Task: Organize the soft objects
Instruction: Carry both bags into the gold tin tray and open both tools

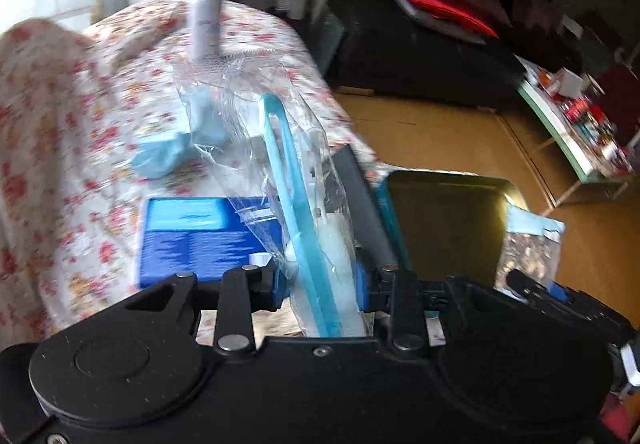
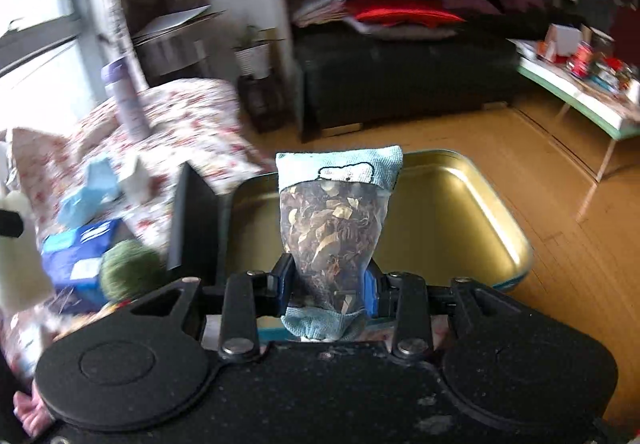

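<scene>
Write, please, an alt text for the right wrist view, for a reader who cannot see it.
The right gripper is shut on a pouch of dried leaves with light blue cloth ends, held upright over an open gold tin. To the left is a surface under a floral cloth with a blue box and a green ball.

a home living room: a dark sofa (image 2: pixel 400 84) piled with red and purple cushions (image 2: pixel 404 14), a wooden floor (image 2: pixel 520 148), a potted plant (image 2: pixel 254 52) by the wall, a window (image 2: pixel 36 56) with a curtain, a flowered tablecloth (image 1: pixel 80 116), and a low table (image 2: pixel 576 84) cluttered with small household things.
</scene>
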`<control>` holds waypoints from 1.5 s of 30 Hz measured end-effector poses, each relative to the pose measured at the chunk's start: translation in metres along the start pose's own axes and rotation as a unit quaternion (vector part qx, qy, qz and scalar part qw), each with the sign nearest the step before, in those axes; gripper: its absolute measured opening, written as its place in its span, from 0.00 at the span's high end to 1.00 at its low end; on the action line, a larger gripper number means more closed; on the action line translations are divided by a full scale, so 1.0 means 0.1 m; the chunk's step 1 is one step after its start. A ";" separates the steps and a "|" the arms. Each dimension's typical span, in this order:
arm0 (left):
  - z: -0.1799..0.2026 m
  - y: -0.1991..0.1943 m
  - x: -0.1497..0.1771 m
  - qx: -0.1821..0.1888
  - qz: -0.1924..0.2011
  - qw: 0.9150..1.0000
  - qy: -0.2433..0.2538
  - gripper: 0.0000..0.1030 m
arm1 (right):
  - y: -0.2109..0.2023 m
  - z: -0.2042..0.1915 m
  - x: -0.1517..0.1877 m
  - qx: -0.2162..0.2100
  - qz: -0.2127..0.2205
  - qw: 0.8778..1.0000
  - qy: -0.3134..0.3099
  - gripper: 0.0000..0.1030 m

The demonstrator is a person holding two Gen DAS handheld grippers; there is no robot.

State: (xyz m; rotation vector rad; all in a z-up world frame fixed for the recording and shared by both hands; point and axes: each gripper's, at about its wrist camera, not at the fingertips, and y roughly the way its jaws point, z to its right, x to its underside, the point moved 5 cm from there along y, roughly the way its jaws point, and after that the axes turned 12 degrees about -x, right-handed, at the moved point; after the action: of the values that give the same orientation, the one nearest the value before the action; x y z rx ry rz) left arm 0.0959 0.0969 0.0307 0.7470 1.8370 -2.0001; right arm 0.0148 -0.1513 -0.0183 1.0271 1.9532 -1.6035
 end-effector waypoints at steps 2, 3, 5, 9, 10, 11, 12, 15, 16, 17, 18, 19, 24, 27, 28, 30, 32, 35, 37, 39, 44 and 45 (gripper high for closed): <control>0.21 0.04 -0.04 0.006 -0.001 1.000 0.018 0.69 | 0.04 0.15 -0.03 0.009 0.008 1.000 0.016 0.67; 0.30 0.06 -0.06 0.010 -0.002 1.000 0.027 0.69 | 0.05 0.24 -0.05 0.015 0.014 1.000 0.023 0.67; 0.48 0.11 -0.10 0.018 -0.005 0.999 0.042 0.69 | 0.10 0.37 -0.10 0.026 0.026 0.999 0.030 0.67; 0.82 0.21 -0.18 0.028 -0.007 0.998 0.065 0.69 | 0.17 0.61 -0.20 0.059 0.052 0.997 0.029 0.67; 0.89 0.25 -0.20 0.029 -0.008 0.997 0.069 0.69 | 0.20 0.67 -0.22 0.064 0.056 0.996 0.032 0.67; 0.97 0.28 -0.21 0.031 -0.011 0.997 0.072 0.69 | 0.23 0.71 -0.23 0.066 0.059 0.995 0.037 0.67; 1.03 0.32 -0.22 0.033 -0.013 0.997 0.075 0.69 | 0.26 0.78 -0.25 0.066 0.061 0.995 0.046 0.67; 1.18 0.43 -0.23 0.035 -0.024 0.996 0.080 0.69 | 0.40 0.90 -0.30 0.055 0.051 0.994 0.074 0.67; 1.22 0.47 -0.23 0.034 -0.029 0.996 0.081 0.68 | 0.43 0.93 -0.29 0.049 0.047 0.994 0.080 0.67; 1.25 0.53 -0.22 0.033 -0.035 0.996 0.081 0.69 | 0.46 0.95 -0.29 0.044 0.044 0.995 0.084 0.67; 1.28 0.57 -0.22 0.033 -0.042 0.995 0.081 0.69 | 0.49 0.96 -0.29 0.036 0.041 0.995 0.086 0.67; 1.31 0.62 -0.21 0.032 -0.050 0.995 0.081 0.69 | 0.49 0.97 -0.30 0.028 0.038 0.995 0.088 0.67; 1.40 0.86 -0.14 0.025 -0.087 0.993 0.078 0.69 | 0.62 0.97 -0.27 -0.004 0.024 0.995 0.094 0.67; 1.46 0.92 -0.13 0.021 -0.098 0.992 0.079 0.69 | 0.66 0.90 -0.26 -0.001 0.019 0.996 0.085 0.67; 1.47 0.93 -0.13 0.019 -0.100 0.992 0.080 0.69 | 0.67 0.89 -0.25 0.000 0.019 0.996 0.082 0.66; 1.52 0.96 -0.14 0.015 -0.102 0.991 0.082 0.68 | 0.67 0.87 -0.25 0.002 0.022 0.997 0.076 0.66; 1.53 0.98 -0.15 0.011 -0.104 0.991 0.084 0.68 | 0.67 0.85 -0.25 0.005 0.024 0.997 0.068 0.65; 1.56 1.02 -0.17 0.001 -0.101 0.991 0.089 0.52 | 0.63 0.84 -0.24 0.014 0.034 0.998 0.058 0.62; 1.60 1.03 -0.18 -0.006 -0.092 0.992 0.090 0.40 | 0.59 0.83 -0.26 0.017 0.048 0.997 0.055 0.45; 1.61 1.01 -0.18 -0.012 -0.086 0.992 0.092 0.40 | 0.54 0.85 -0.27 0.016 0.061 0.996 0.058 0.39; 1.56 0.98 -0.16 -0.019 -0.085 0.992 0.090 0.36 | 0.53 0.93 -0.28 0.010 0.067 0.994 0.081 0.35; 1.56 0.99 -0.16 -0.021 -0.086 0.992 0.089 0.35 | 0.54 0.94 -0.29 0.010 0.067 0.994 0.084 0.34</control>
State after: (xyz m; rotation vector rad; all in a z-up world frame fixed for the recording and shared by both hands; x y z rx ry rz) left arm 0.1396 -0.0700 -0.0357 0.8042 2.1032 -2.0496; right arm 0.0611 -0.2456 -0.0571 1.3093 1.9316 -1.5093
